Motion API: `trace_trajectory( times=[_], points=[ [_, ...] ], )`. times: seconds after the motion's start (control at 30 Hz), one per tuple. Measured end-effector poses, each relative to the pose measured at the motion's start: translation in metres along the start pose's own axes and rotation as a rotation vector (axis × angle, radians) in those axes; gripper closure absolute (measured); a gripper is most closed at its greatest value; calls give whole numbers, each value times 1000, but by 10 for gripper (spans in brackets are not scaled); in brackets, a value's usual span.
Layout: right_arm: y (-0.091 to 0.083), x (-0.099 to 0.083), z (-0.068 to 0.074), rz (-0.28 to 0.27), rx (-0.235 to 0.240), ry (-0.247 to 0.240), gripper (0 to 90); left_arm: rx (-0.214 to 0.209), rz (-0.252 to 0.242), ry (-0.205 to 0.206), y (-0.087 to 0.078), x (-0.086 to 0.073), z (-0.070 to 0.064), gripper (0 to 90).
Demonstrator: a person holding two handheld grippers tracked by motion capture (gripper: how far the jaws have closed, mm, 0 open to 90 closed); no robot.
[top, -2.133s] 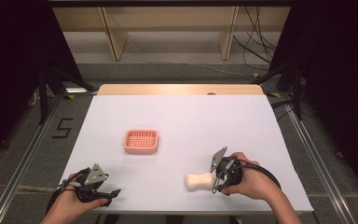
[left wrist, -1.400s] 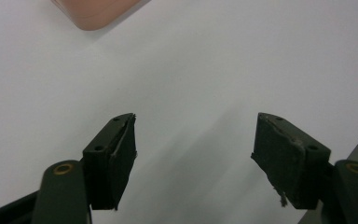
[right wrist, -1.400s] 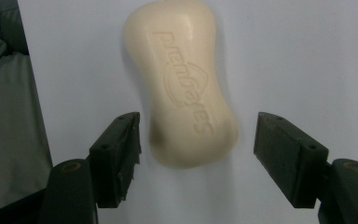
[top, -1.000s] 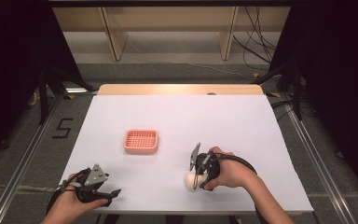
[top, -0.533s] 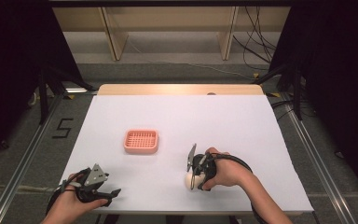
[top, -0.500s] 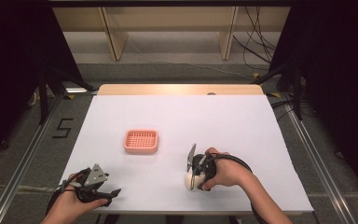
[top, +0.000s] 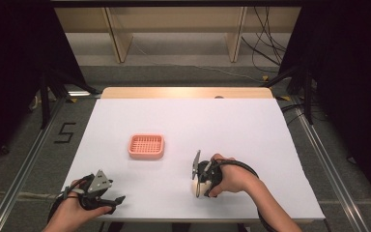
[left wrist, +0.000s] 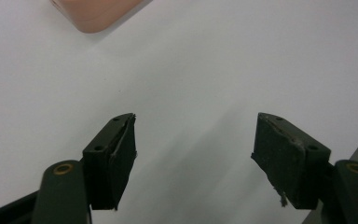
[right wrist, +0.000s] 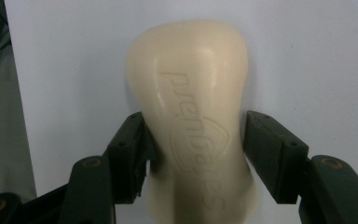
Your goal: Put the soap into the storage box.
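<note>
Two jaws of the right gripper (right wrist: 193,140) bracket the waist of the cream soap bar (right wrist: 193,121), both pads at or near its flanks; the bar lies flat on the white table (right wrist: 307,56). Risk: its smooth, tapered sides may squirt forward under clamping pressure. Left gripper (left wrist: 193,154) idles, spread wide, nothing between its pads.

1. The left gripper (top: 107,199) is a black hand-held tool with a grey three-cornered plate (top: 100,181) on top.
2. The right gripper (top: 196,180) is black too, with a grey plate (top: 195,164) seen edge-on and a black cable (top: 244,166) looping over the hand.
3. In the gripper views, each jaw is a dark block with small screw holes, hinged on a brass-coloured rivet (left wrist: 63,168).
4. One left pad's (left wrist: 282,158) edge is frayed.
5. Both forearms are bare, no sleeves.
</note>
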State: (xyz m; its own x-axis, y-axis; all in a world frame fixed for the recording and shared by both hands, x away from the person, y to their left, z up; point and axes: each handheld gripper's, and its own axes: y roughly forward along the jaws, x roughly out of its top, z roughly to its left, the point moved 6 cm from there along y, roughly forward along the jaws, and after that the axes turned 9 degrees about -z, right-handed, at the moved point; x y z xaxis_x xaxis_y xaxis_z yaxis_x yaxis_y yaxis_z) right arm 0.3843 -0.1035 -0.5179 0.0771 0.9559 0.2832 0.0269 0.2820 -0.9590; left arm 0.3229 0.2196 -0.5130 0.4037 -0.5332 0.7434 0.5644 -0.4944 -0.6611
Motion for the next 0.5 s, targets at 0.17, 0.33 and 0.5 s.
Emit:
trace_trajectory(
  times=[0.17, 0.33, 0.5],
  points=[
    [-1, 0, -1, 5, 9, -35, 458, 1, 10, 7, 0, 0, 0, 294],
    [-3, 0, 4, 38, 11, 50, 483, 4, -1, 4, 1, -1, 0, 294],
    [0, 2, 1, 8, 21, 18, 481, -1, -2, -5, 0, 0, 0, 293]
  ],
)
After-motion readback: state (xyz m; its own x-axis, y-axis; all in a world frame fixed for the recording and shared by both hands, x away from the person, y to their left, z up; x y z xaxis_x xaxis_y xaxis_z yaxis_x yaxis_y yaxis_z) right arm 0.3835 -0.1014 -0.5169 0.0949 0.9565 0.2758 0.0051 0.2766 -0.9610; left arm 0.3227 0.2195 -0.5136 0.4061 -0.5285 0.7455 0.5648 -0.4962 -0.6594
